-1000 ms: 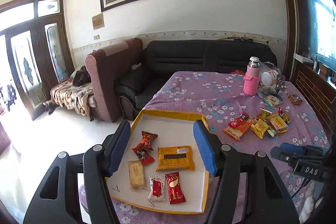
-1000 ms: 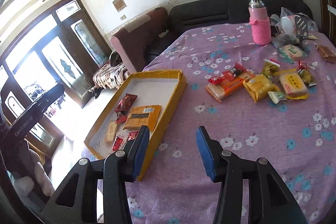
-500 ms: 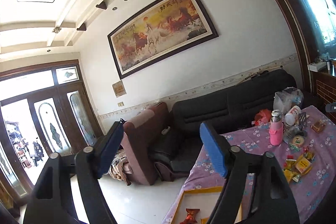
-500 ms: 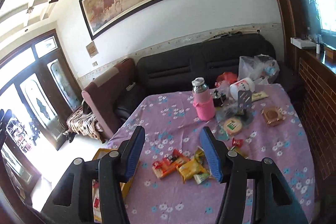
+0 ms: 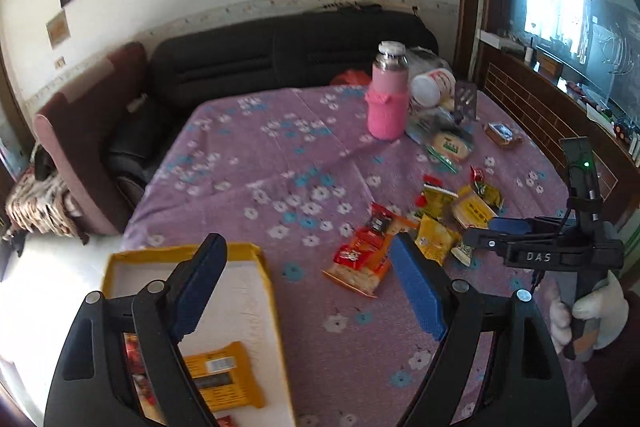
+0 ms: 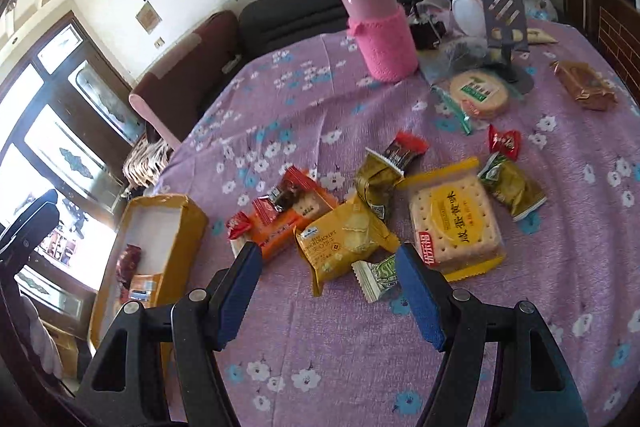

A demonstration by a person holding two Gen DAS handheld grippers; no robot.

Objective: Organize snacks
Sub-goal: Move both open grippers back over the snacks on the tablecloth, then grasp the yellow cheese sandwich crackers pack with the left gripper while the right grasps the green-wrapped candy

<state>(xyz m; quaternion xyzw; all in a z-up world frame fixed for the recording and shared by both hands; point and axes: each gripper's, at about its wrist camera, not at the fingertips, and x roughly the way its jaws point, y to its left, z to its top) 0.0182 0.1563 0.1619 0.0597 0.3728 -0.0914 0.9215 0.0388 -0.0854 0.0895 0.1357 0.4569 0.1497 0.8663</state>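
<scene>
Loose snack packets lie in a heap on the purple flowered tablecloth (image 6: 320, 347). Among them are an orange cracker packet (image 6: 288, 223), a yellow cracker packet (image 6: 344, 235), a large yellow biscuit packet (image 6: 456, 223) and a small green-white candy (image 6: 378, 275). My right gripper (image 6: 327, 253) hovers low over the near side of the heap. Its jaws are opening, with the yellow cracker packet just beyond the tips and untouched. The yellow-rimmed tray (image 5: 264, 267) at lower left holds a yellow bar packet (image 5: 224, 375) and red packets. My left gripper (image 5: 308, 241) stands open and empty between the tray and the heap (image 5: 360, 255). A gloved hand holds the right gripper (image 5: 496, 231).
A pink-sleeved bottle (image 6: 380, 35), a white jar and plastic bags stand at the table's far side. A round biscuit packet (image 6: 480, 93) and a brown packet (image 6: 584, 85) lie nearby. A dark sofa (image 5: 280, 59) runs behind the table, and the tray sits at the table's left edge.
Both views swung up toward the wall, then back down. The left gripper has moved from over the tray toward the heap. The right gripper is now close over the heap. Both jaws stand wider.
</scene>
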